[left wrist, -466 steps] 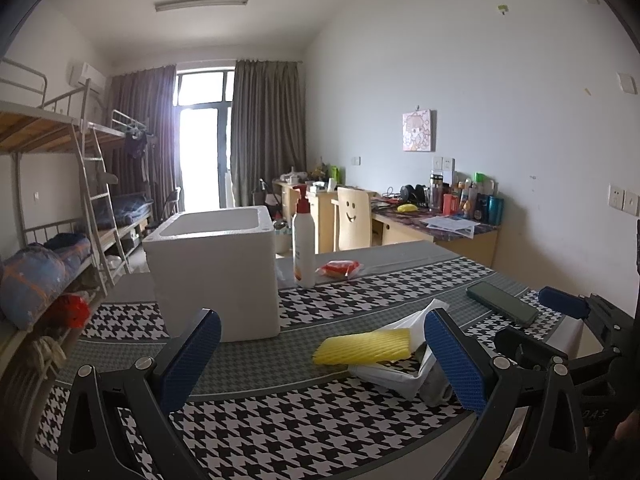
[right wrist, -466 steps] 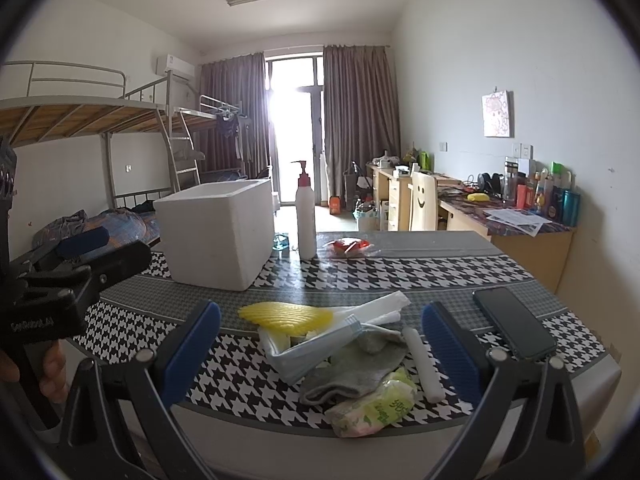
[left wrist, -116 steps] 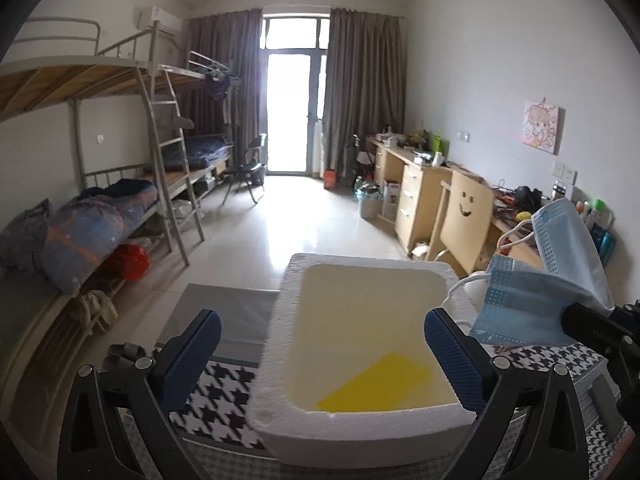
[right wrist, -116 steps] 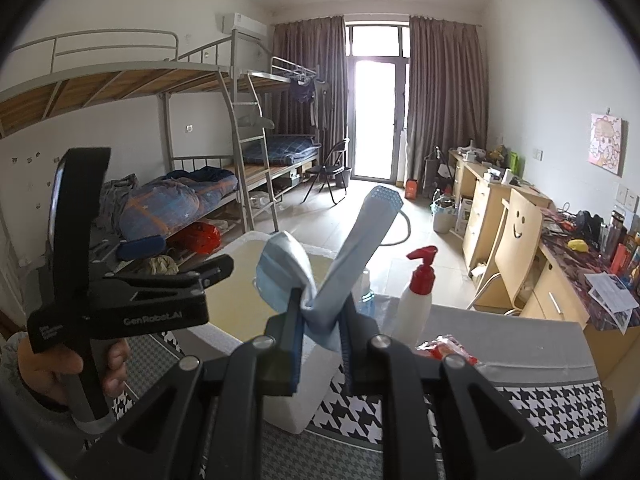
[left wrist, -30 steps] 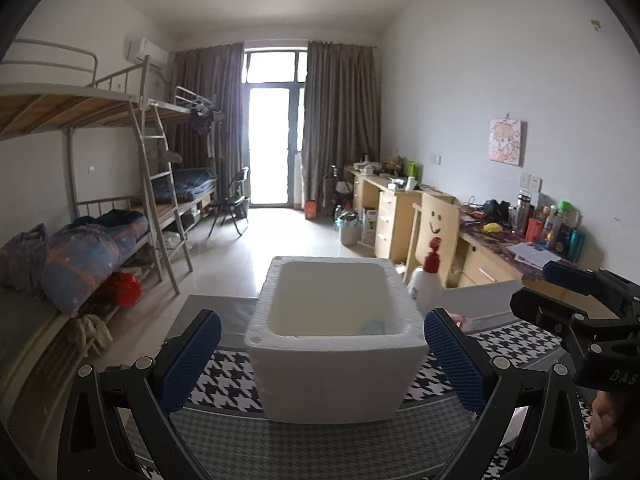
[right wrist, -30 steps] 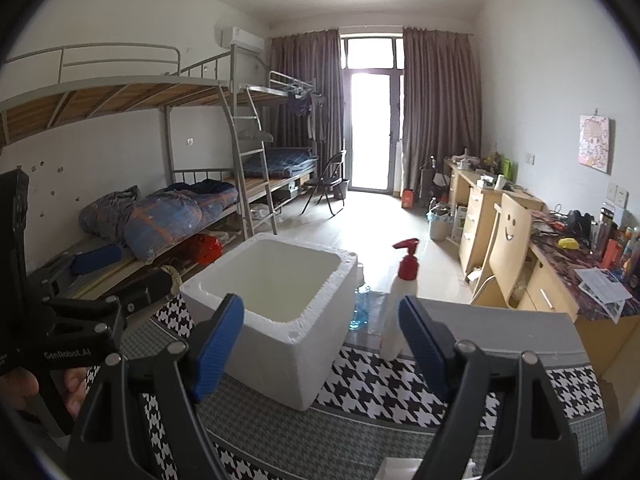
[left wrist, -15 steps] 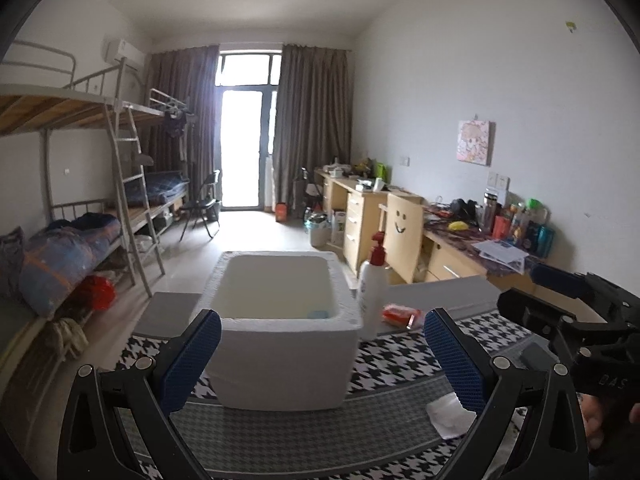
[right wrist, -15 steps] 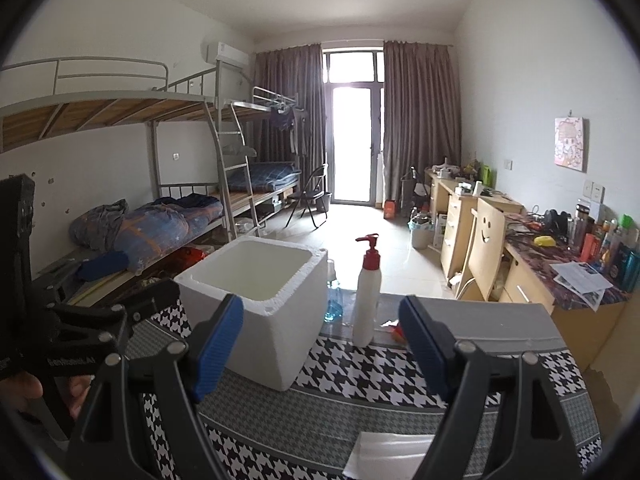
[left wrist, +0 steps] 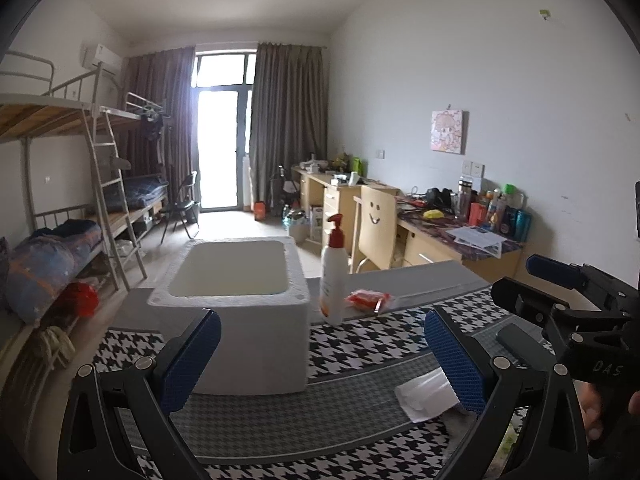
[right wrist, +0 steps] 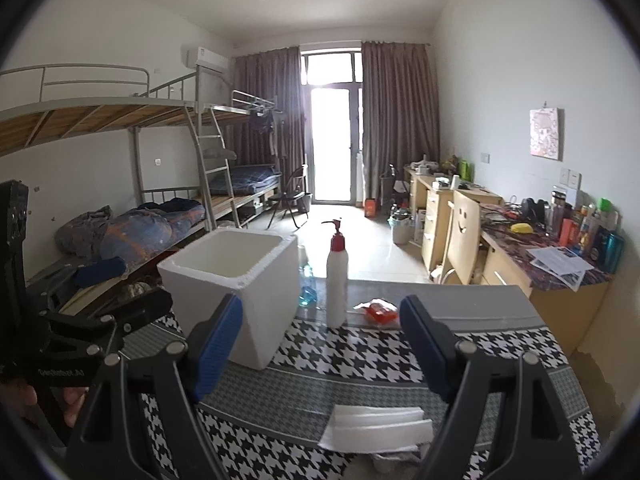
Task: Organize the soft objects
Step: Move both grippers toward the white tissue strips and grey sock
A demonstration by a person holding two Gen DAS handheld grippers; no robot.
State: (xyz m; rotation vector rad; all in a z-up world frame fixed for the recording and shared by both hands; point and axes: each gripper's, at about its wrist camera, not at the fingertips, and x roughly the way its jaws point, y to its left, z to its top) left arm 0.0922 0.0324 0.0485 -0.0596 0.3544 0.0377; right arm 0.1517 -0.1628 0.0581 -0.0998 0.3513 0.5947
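Both my grippers hang empty over the near edge of the houndstooth table (right wrist: 360, 360), jaws spread wide: left gripper (left wrist: 320, 354), right gripper (right wrist: 320, 340). Just beyond my right gripper lies a white foam piece (right wrist: 376, 426) near that edge. Farther in, toward the left edge, stands the white foam box (right wrist: 244, 276). A pump bottle (right wrist: 337, 280) and a red packet (right wrist: 378, 309) sit by the far edge.
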